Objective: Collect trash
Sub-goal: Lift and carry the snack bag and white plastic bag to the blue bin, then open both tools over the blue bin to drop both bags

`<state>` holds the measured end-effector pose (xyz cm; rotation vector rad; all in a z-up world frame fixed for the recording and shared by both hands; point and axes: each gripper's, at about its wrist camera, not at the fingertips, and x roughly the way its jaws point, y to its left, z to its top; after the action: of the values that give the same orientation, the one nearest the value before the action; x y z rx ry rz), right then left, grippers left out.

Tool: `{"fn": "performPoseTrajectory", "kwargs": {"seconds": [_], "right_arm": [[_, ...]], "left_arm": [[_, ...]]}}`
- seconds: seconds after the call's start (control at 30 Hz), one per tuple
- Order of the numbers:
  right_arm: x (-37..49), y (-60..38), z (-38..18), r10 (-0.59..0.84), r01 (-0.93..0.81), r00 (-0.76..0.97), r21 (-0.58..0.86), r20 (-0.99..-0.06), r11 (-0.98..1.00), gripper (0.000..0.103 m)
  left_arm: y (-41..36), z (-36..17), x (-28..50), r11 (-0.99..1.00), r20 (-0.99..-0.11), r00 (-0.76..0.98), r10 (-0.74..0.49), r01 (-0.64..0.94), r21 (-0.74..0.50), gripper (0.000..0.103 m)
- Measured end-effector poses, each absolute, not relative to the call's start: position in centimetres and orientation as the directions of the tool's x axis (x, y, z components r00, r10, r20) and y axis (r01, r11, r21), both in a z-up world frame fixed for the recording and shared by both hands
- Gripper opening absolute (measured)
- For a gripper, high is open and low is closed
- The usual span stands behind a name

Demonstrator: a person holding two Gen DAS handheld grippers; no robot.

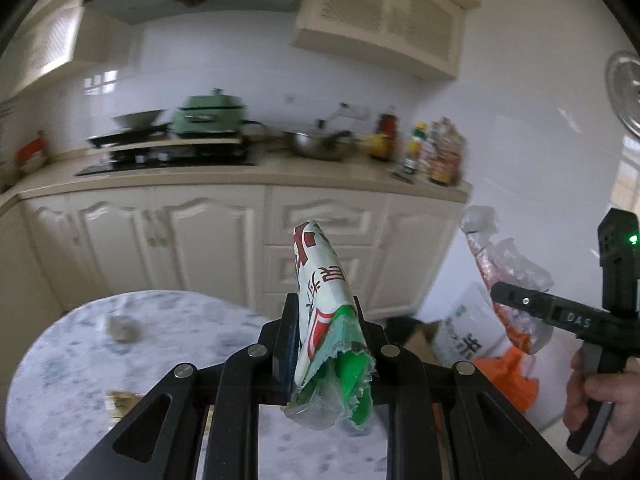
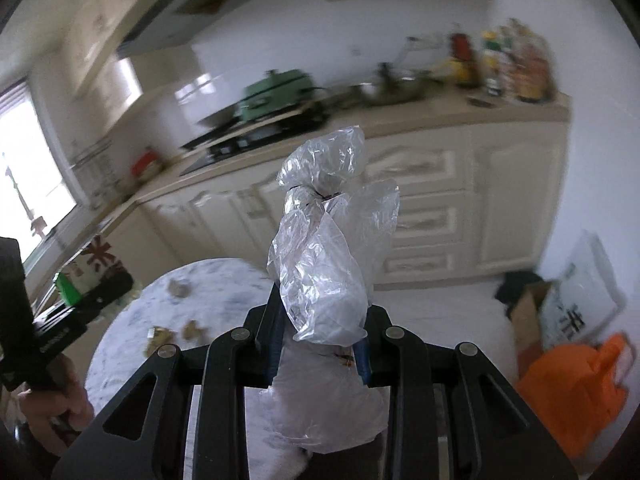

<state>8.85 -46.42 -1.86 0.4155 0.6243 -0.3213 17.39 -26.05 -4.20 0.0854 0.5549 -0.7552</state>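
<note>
My left gripper [image 1: 325, 322] is shut on a crumpled green, white and red wrapper [image 1: 322, 292] that stands up between the fingers, above the edge of a round marble table [image 1: 80, 360]. My right gripper [image 2: 320, 320] is shut on a crumpled clear plastic bag [image 2: 324, 248], held up over the same table [image 2: 224, 292]. The right gripper with its bag also shows at the right of the left wrist view [image 1: 520, 304]. The left gripper with its wrapper shows at the left edge of the right wrist view [image 2: 80, 300]. Small scraps [image 1: 124, 328] [image 2: 180, 330] lie on the table.
An orange bag [image 2: 576, 396], a white sack [image 2: 576, 308] and a cardboard box [image 2: 528, 304] sit on the floor at the right. A cream kitchen counter [image 1: 240, 174] with a stove, green pot and bottles runs behind the table.
</note>
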Motion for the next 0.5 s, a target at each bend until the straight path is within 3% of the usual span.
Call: {"fn": "performPoseTrajectory", "kwargs": {"seconds": [0.23, 0.5], "right_arm": [[5.2, -52.4, -6.5, -0.213, 0.544, 0.689, 0.300, -0.693, 0.784, 0.029], [4.5, -56.4, -13.1, -0.171, 0.624, 0.617, 0.345, -0.769, 0.701, 0.029]], "left_arm": [[-35.2, -7.8, 18.7, 0.615, -0.611, 0.399, -0.683, 0.767, -0.186, 0.018], [-44.2, -13.0, 21.6, 0.529, -0.751, 0.206, -0.627, 0.821, -0.216, 0.018]]}}
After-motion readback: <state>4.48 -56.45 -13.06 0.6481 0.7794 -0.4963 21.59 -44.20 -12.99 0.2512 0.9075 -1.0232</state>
